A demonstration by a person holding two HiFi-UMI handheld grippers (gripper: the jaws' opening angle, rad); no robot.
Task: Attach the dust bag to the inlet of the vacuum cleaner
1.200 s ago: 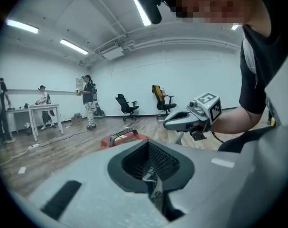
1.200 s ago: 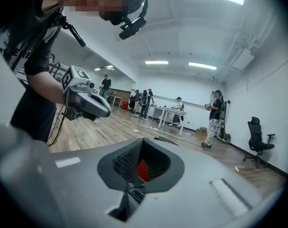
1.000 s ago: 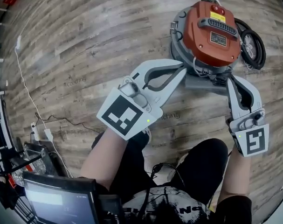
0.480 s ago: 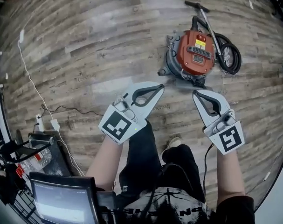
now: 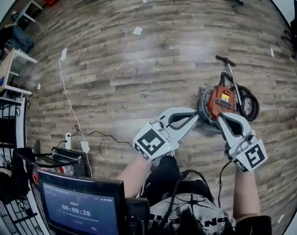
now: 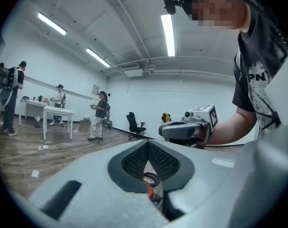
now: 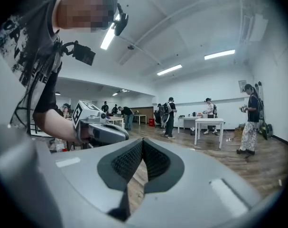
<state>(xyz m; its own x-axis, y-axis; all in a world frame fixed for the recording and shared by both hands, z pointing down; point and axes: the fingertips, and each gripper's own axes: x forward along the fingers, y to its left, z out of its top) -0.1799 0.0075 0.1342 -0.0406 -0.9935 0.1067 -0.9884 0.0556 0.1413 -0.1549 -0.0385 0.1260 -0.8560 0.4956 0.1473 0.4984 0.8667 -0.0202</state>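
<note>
Fingers clenched empty on your left gripper (image 5: 194,114) and right gripper (image 5: 221,116); vacuum cleaner (image 5: 220,102) at three o'clock sits closed, no dust bag visible: probably finished.

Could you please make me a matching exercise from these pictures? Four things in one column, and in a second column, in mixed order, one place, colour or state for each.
Things:
1. vacuum cleaner
2. left gripper
3. screen
4. white table

Descriptions:
A. shows a timer, lower left of the head view
B. jaws together, nothing held
C. orange on top
D. far back in the right gripper view

Pairs: 1-C, 2-B, 3-A, 4-D
</note>
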